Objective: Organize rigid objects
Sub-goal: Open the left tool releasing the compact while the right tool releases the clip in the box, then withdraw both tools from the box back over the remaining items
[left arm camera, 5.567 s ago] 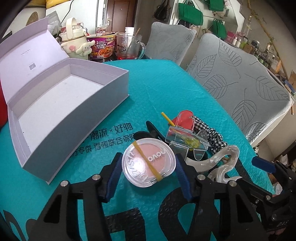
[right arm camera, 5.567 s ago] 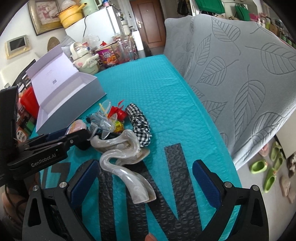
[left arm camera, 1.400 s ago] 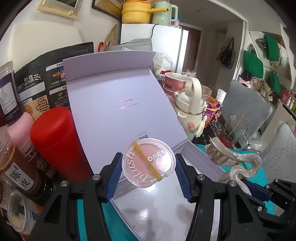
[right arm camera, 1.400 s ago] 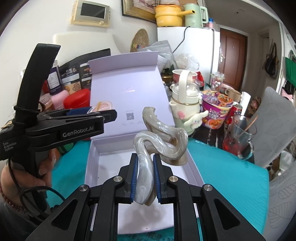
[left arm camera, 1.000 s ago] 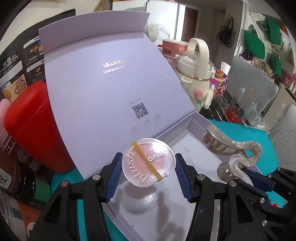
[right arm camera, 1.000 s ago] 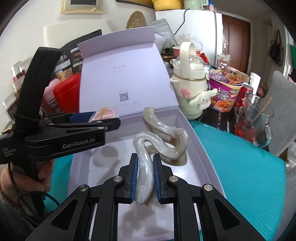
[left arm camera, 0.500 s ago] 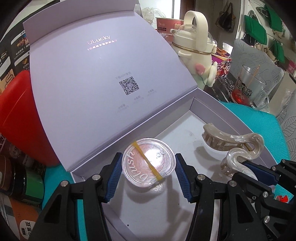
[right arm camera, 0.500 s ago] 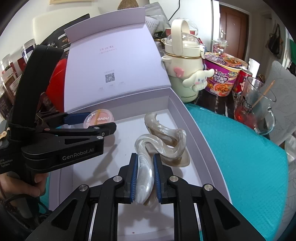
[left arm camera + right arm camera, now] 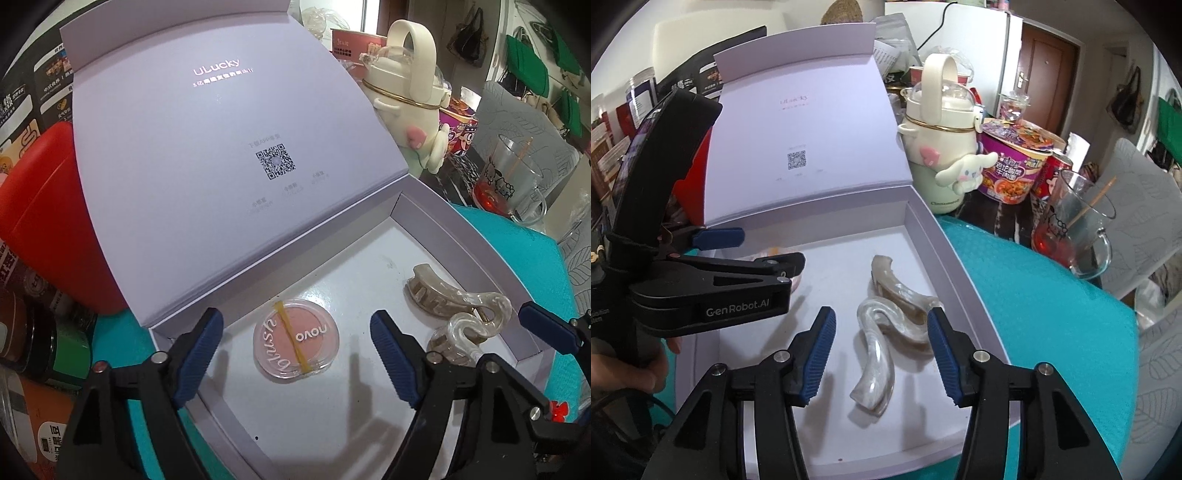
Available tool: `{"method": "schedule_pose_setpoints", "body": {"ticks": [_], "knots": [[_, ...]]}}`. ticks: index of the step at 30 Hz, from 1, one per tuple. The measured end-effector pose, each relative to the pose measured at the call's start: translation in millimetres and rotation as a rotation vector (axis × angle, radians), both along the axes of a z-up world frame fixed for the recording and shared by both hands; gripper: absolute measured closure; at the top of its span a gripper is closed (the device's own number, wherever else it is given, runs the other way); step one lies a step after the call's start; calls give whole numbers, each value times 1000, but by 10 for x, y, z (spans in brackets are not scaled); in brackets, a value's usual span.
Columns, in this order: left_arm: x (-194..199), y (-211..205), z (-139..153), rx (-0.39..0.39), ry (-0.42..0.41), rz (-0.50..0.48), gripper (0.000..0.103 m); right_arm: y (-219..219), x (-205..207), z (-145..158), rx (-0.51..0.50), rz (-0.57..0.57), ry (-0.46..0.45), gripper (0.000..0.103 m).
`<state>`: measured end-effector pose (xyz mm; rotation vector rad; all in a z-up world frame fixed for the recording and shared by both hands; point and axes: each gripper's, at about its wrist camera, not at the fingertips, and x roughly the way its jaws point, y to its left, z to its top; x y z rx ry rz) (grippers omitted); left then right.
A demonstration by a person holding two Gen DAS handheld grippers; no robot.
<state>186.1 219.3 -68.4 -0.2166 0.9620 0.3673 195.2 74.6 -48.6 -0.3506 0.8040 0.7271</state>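
A round pink blush compact (image 9: 295, 339) with a yellow rubber band lies flat on the floor of the open lilac box (image 9: 476, 258). My left gripper (image 9: 295, 354) is open around it, pads apart on both sides. A pearly hair claw clip (image 9: 886, 328) lies in the box to the right; it also shows in the left wrist view (image 9: 454, 314). My right gripper (image 9: 879, 350) is open, its blue pads standing either side of the clip. The left gripper (image 9: 738, 254) hides most of the compact in the right wrist view.
The box lid (image 9: 221, 147) stands open at the back. A cream kettle-shaped bottle (image 9: 942, 140), a noodle cup (image 9: 1015, 166) and a glass mug (image 9: 1075, 229) stand behind the box. A red container (image 9: 44, 221) and jars sit left. Teal cover (image 9: 1052, 314) lies right.
Both grippers lowered into the box and opened. The compact and the hair clip were let go and now lie on the box floor.
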Motion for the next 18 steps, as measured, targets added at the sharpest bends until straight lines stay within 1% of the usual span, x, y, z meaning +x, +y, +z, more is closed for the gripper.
{"method": "schedule_pose_setpoints", "body": {"ticks": [8, 18], "knots": [[-114, -61, 268, 13, -45, -1, 19, -60, -41, 150, 15, -17, -29, 51], [-424, -197, 721, 37, -132, 1, 18, -207, -217, 525, 56, -26, -83, 51]]}}
